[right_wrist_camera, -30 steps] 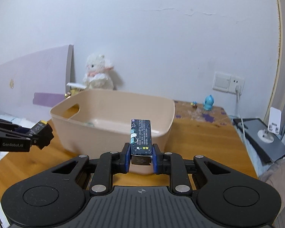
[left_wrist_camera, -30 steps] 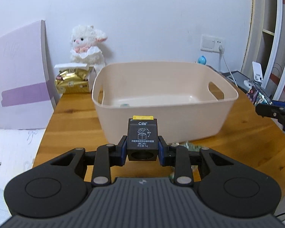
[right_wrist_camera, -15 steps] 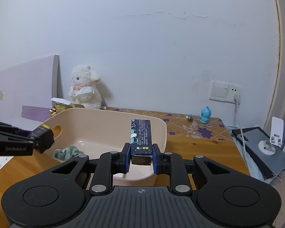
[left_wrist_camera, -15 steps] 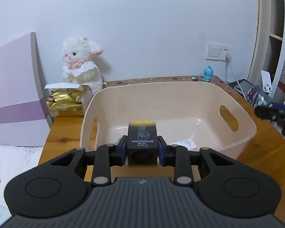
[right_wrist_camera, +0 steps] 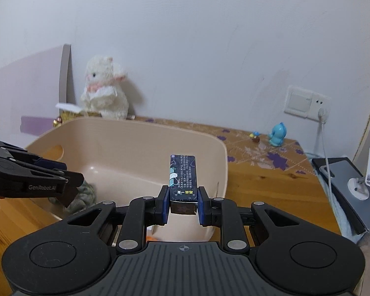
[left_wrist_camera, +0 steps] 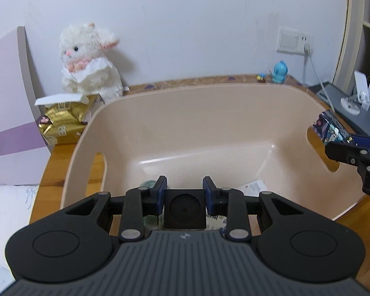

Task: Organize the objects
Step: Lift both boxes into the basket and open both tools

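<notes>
Both grippers now over the beige bin [left_wrist_camera: 209, 103]: left fingers [left_wrist_camera: 160, 192] clamping black cube [left_wrist_camera: 184, 207], right fingers [right_wrist_camera: 165, 203] clamping dark printed box [right_wrist_camera: 183, 175].

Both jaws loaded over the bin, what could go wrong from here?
1. The slim dark box is pinched only at its near end by the right gripper; it may pivot and fall outside the bin rim.
2. The black cube in the left gripper could land on the green cloth.
</notes>
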The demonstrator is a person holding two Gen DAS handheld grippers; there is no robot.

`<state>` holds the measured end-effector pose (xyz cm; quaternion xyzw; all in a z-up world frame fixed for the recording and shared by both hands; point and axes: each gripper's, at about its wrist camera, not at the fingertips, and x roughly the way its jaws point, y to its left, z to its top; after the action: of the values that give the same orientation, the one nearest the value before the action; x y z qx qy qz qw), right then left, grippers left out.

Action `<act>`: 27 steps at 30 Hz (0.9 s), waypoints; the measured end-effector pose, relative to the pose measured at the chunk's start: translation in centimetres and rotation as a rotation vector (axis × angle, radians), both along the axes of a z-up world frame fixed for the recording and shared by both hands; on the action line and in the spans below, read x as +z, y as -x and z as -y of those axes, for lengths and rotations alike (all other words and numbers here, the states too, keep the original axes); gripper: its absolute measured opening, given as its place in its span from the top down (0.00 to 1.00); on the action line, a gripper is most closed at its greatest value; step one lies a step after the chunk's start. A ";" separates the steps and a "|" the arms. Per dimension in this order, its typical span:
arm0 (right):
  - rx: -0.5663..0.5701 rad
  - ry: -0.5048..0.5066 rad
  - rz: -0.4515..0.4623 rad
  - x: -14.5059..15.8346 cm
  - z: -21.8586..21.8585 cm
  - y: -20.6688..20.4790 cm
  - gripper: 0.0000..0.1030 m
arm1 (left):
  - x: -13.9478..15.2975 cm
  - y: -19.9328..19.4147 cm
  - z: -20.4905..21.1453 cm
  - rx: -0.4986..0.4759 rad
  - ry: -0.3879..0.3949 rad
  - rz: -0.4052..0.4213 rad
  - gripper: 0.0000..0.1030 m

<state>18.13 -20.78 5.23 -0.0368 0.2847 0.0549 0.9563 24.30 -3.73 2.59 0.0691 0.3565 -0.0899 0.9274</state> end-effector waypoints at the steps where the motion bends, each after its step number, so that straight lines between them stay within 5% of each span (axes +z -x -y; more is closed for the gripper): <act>1: 0.003 0.003 -0.008 -0.2 -0.1 -0.2 0.79 | -0.2 -0.1 0.0 0.000 -0.004 -0.007 0.67; 3: 0.008 0.009 -0.029 -0.5 -0.3 -0.5 0.79 | -0.5 -0.1 0.2 0.001 -0.014 -0.018 0.67; 6: 0.007 0.002 -0.038 -0.8 -0.3 -0.6 0.63 | -0.5 0.2 0.5 -0.006 -0.038 -0.016 0.61; 8: 0.005 -0.004 -0.030 -0.6 -0.2 -0.2 0.54 | -0.1 0.8 0.6 -0.007 -0.042 0.004 0.36; 9: 0.003 -0.007 -0.024 -0.5 -0.2 0.0 0.51 | 0.3 1.1 0.5 -0.004 -0.036 0.016 0.32; 16: -0.006 -0.018 0.047 1.5 0.3 2.8 0.26 | 2.2 3.3 0.0 0.030 -0.016 0.057 0.21; 27: -0.019 -0.018 0.087 2.7 1.2 7.9 0.09 | 4.0 8.7 -0.2 0.050 0.004 0.098 0.13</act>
<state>10.26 -21.96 7.89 -0.0277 0.2426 0.0469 0.9686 15.62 -3.51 6.64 0.0624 0.3120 -0.0638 0.9459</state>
